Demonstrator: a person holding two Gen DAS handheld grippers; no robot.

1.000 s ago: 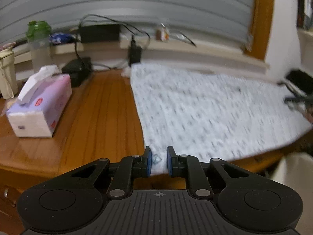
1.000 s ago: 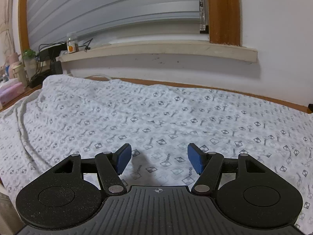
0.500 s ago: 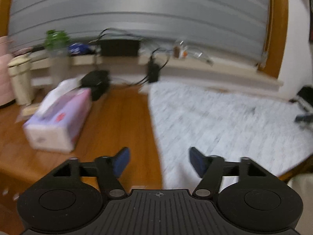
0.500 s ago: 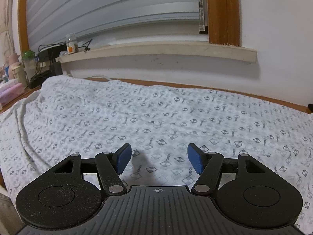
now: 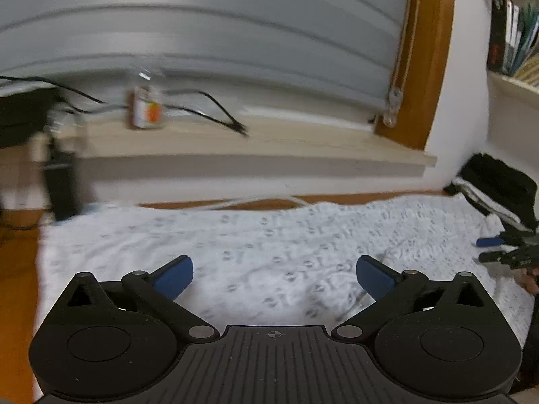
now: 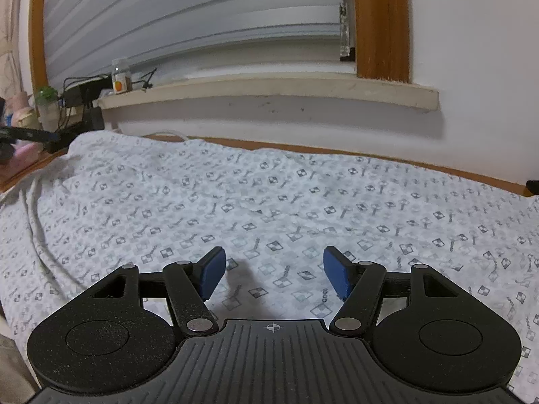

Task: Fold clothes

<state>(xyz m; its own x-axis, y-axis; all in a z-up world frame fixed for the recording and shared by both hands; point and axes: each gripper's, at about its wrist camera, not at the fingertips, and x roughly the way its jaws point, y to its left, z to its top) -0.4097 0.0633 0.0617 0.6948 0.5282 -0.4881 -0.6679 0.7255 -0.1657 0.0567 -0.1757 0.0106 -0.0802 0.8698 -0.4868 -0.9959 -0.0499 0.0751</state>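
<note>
A white garment [image 6: 269, 202] printed with small grey checks and key shapes lies spread flat over most of the wooden surface [image 5: 17, 269], reaching from the near edge to the far wall. Its left part shows a long crease running toward the near edge, and bare wood shows to the left of the cloth and in a thin strip along the far side. Behind it runs a pale window ledge [image 6: 269, 89] under grey slatted blinds [image 6: 202, 17] framed in orange-brown wood.

The left tool [image 5: 274, 274] hangs above the left part of the garment, its blue pads spread wide and opening, nothing between them. The right tool [image 6: 271, 274] hovers over the near middle of the cloth, pads moderately apart, gripping nothing; whether they touch the fabric cannot be told.

On the ledge stands a small bottle [image 6: 120, 80] with an orange label, near black cables [image 5: 209, 107].
</note>
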